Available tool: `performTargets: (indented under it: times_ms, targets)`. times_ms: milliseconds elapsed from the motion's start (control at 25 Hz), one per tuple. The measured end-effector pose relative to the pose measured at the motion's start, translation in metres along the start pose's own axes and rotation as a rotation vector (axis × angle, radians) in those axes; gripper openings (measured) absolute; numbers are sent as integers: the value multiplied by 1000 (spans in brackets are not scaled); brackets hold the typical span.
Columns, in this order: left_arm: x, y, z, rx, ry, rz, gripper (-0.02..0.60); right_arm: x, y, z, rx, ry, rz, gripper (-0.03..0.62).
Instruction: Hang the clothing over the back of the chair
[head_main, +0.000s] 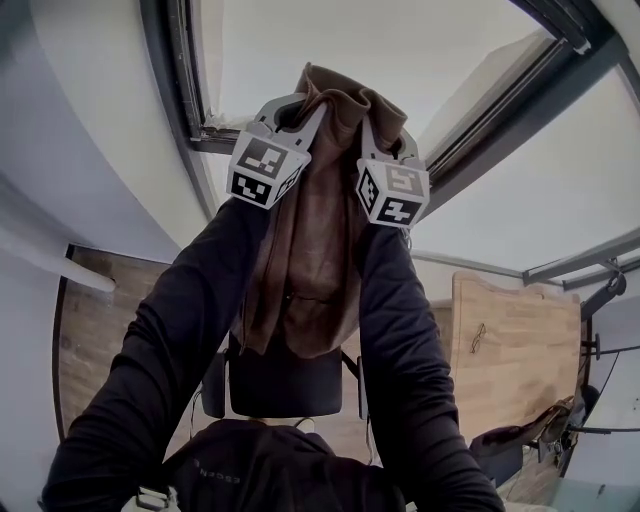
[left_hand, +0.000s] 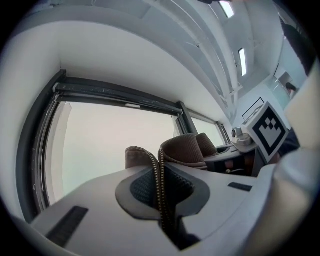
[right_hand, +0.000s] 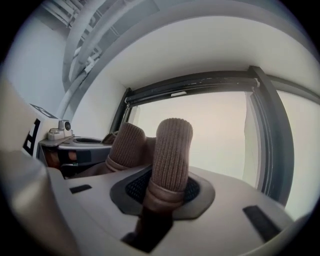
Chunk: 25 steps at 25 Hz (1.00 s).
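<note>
A brown jacket (head_main: 310, 240) hangs full length from both grippers, held high in front of a window. My left gripper (head_main: 290, 105) is shut on its top edge; in the left gripper view the zipper edge (left_hand: 160, 187) is pinched between the pads of the left gripper (left_hand: 162, 200). My right gripper (head_main: 385, 125) is shut on the ribbed collar (right_hand: 170, 150), which stands up out of the right gripper (right_hand: 162, 195). The two grippers are close together. Below the jacket's hem stands the dark chair back (head_main: 285, 385), partly hidden by the cloth and my arms.
A dark window frame (head_main: 190, 100) runs behind the jacket. A wooden table (head_main: 510, 350) stands to the right, with a brownish bundle (head_main: 525, 435) at its near corner. Wooden floor (head_main: 95, 330) shows on the left. My dark sleeves (head_main: 180, 340) fill the lower middle.
</note>
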<state>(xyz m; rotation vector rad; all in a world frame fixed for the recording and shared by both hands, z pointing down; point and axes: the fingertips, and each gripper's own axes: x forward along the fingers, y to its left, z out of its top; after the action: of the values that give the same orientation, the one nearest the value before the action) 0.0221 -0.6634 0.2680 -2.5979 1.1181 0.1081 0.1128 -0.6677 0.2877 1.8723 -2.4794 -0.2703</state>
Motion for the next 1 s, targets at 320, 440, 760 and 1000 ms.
performTargets:
  times_ms: [320,440,760,1000]
  targets:
    - [9,13,-56,-70,105,17,31,20,-9,-54,68,121,-12,204]
    - [11,19,-73,-111,152,33,34,25,-15,-69,110,175,-27,308]
    - [7,22,-81,-138,206,49,96,14,-29,-51,29,151,-133,443]
    - [-1,34,-107,-195,328,77,226,15,-18,-62,18,203,-103,446]
